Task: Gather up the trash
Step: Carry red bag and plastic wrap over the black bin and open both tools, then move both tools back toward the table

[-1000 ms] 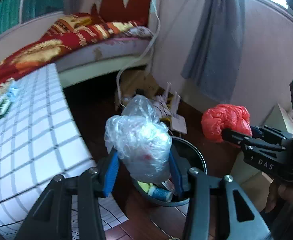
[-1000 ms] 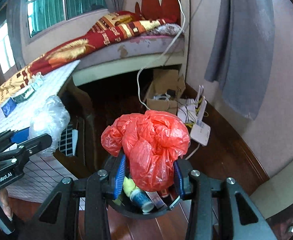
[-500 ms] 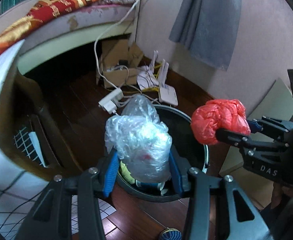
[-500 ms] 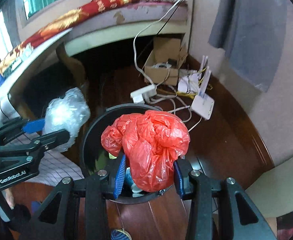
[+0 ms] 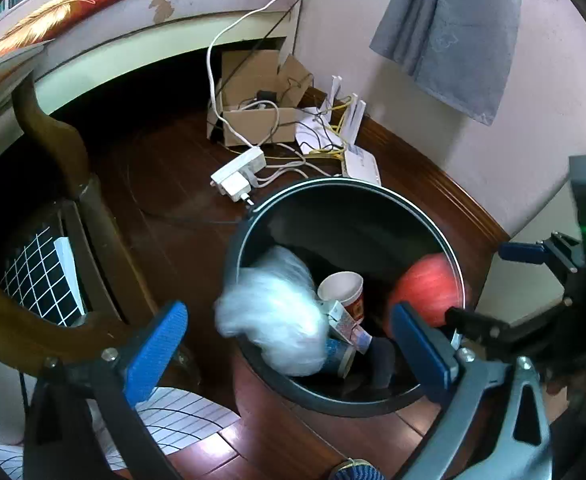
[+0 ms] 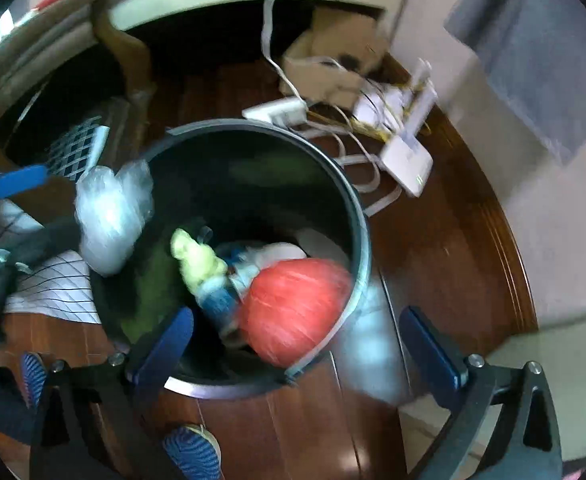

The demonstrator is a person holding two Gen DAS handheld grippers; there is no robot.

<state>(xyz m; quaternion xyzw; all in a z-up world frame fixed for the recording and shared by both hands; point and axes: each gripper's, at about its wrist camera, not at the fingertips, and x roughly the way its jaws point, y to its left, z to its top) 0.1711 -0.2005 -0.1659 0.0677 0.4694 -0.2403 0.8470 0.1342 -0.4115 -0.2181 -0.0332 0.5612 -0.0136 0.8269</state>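
A black round bin [image 5: 333, 190] stands on the wooden floor below both grippers. My left gripper [image 5: 289, 348] is opening, and the clear plastic bag [image 5: 273, 312] is free of its blue pads, a blur at the bin's left inner side. My right gripper [image 6: 299, 348] is opening too. The red plastic bag [image 6: 293, 308] has left its pads and lies blurred inside the bin [image 6: 253, 128] by the near right wall. The right wrist view shows the clear bag [image 6: 109, 216] at the left rim, beside the left gripper [image 6: 29, 212]. A paper cup [image 5: 343, 288] and other rubbish lie inside.
Behind the bin are a white power strip [image 5: 239, 172], a cardboard box [image 5: 257, 120] with cables and a white router [image 5: 361, 160]. A wooden table leg [image 5: 73, 168] stands to the left, a grey curtain [image 5: 453, 28] hangs at the right wall. A striped shoe [image 6: 193, 448] is near the bin.
Both grippers came down over the bin and tipped further downward. Both have opened: the clear bag and the red bag have left the pads and dropped into the bin.
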